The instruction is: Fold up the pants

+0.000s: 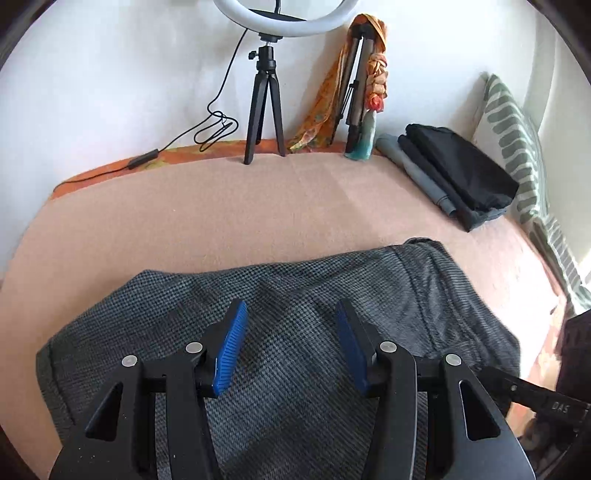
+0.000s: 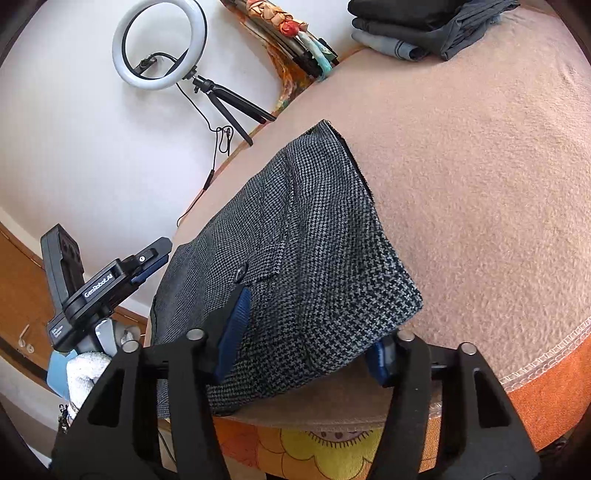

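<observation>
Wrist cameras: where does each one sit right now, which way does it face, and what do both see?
Left wrist: above the gray pants, facing the wall and ring light; open left gripper shows.
Right wrist: at the bed's near edge, tilted, looking across the pants; open right gripper straddles their corner, and the left gripper with its gloved hand shows.
Shared: pants, ring light, folded clothes.

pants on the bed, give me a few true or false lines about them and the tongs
1. The grey checked pants lie folded on the pink blanket. True.
2. The left tongs are clamped on the pants. False: they are open above the fabric.
3. The right tongs are open, straddling the pants' near edge. True.
4. The stack of dark folded clothes sits on top of the pants. False: it lies apart, near the striped pillow.
</observation>
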Demonstrator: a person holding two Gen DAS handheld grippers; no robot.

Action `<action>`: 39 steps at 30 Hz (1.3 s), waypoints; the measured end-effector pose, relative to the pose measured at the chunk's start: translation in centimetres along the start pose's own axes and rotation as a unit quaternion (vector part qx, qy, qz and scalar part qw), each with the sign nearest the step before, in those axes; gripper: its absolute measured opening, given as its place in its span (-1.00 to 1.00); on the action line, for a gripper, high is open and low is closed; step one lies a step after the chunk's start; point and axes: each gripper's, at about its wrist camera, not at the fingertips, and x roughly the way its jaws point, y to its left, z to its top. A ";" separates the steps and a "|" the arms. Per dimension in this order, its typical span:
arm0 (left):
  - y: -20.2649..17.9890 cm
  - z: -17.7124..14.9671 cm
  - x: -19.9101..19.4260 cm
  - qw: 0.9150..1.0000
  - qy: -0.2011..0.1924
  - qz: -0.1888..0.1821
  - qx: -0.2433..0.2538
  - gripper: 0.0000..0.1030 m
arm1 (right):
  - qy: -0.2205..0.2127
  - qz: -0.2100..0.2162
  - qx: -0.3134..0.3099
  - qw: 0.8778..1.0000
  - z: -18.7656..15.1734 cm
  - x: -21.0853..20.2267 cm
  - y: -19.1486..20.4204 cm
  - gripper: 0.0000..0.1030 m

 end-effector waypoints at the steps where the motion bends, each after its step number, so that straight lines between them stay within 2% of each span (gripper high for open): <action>1: -0.1 0.1 0.9 1.000 0.002 0.015 0.005 -0.06 | -0.001 0.000 0.010 1.000 0.1 0.1 -0.3 -0.22; 4: 0.2 -0.1 3.1 0.999 0.018 0.029 -0.002 -0.06 | -0.005 0.004 0.022 1.000 0.6 0.1 -0.6 -0.32; 8: 0.4 -0.9 5.1 0.999 0.036 0.034 0.007 -0.05 | -0.015 -0.022 -0.041 0.999 0.7 -0.5 1.3 -0.41; 11: 0.7 -0.5 5.1 0.999 0.038 0.027 0.003 -0.06 | -0.020 -0.034 -0.064 0.997 0.8 -1.1 2.1 -0.44; 14: 0.9 -0.3 3.9 0.999 0.034 0.027 0.000 -0.06 | -0.019 -0.055 -0.083 0.995 0.7 -1.0 2.7 -0.45; 18: 0.9 -1.2 0.0 0.999 0.038 -0.011 -0.023 -0.06 | -0.016 -0.055 -0.073 0.996 1.0 -1.1 2.7 -0.45; 20: 0.1 -2.3 -1.7 0.999 0.040 -0.016 -0.007 -0.06 | -0.015 -0.056 -0.071 0.996 1.1 -1.0 2.7 -0.45; 23: -1.2 -3.6 -1.7 0.998 0.053 -0.011 0.013 -0.06 | -0.018 -0.059 -0.074 0.995 1.0 -1.1 3.0 -0.45; 26: -1.3 -5.0 0.1 0.997 0.081 -0.011 0.002 -0.05 | -0.023 -0.062 -0.081 0.994 1.0 -1.3 3.5 -0.46; 27: -1.6 -5.3 0.0 0.998 0.058 -0.005 0.012 -0.04 | -0.025 -0.063 -0.086 0.994 1.0 -1.5 3.7 -0.46; 29: -2.5 -5.7 -0.1 0.998 0.046 0.013 0.042 -0.01 | -0.029 -0.069 -0.101 0.992 1.1 -1.9 4.2 -0.49; 30: -2.5 -5.6 -0.3 0.998 0.050 0.009 0.041 -0.02 | -0.032 -0.071 -0.111 0.991 1.1 -2.1 4.6 -0.50; 33: -1.1 -4.8 -1.8 0.998 0.062 -0.022 -0.007 -0.02 | -0.046 -0.090 -0.159 0.982 1.0 -2.5 6.6 -0.56; 35: 0.3 -4.3 -4.2 0.998 0.046 -0.039 -0.032 -0.02 | -0.052 -0.100 -0.192 0.975 0.9 -2.9 8.0 -0.60; 39: 4.4 -3.5 -9.8 0.996 -0.002 -0.043 -0.076 -0.02 | -0.054 -0.120 -0.265 0.955 0.6 -3.0 11.2 -0.62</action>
